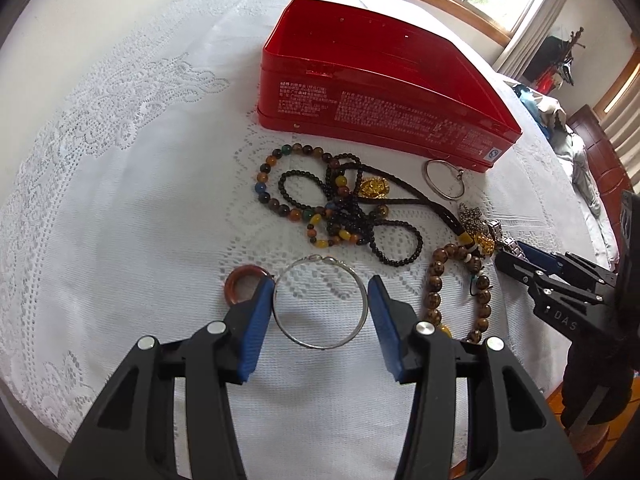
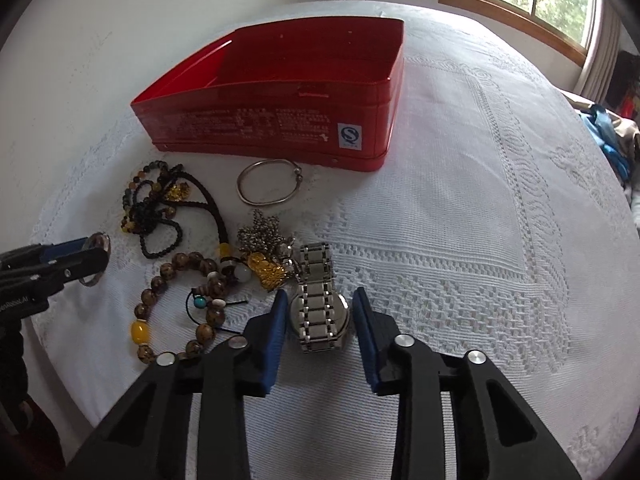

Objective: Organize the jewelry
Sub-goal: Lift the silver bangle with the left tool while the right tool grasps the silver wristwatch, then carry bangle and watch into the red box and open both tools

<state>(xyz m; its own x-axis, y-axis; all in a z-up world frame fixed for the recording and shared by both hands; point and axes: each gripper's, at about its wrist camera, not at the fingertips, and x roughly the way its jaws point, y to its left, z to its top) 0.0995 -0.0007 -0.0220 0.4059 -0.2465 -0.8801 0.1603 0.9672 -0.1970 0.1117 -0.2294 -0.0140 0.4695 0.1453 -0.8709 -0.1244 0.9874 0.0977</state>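
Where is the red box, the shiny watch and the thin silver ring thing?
red box [image 2: 280, 128], right wrist view, on its printed front wall.
watch [image 2: 318, 316], right wrist view, on the steel band over its case.
thin silver bangle [image 1: 362, 280], left wrist view, on its right-hand rim.

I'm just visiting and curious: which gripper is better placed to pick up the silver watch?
Right. The right gripper already has the watch between its fingers, while the left gripper sits around a thin silver bangle, farther from the watch.
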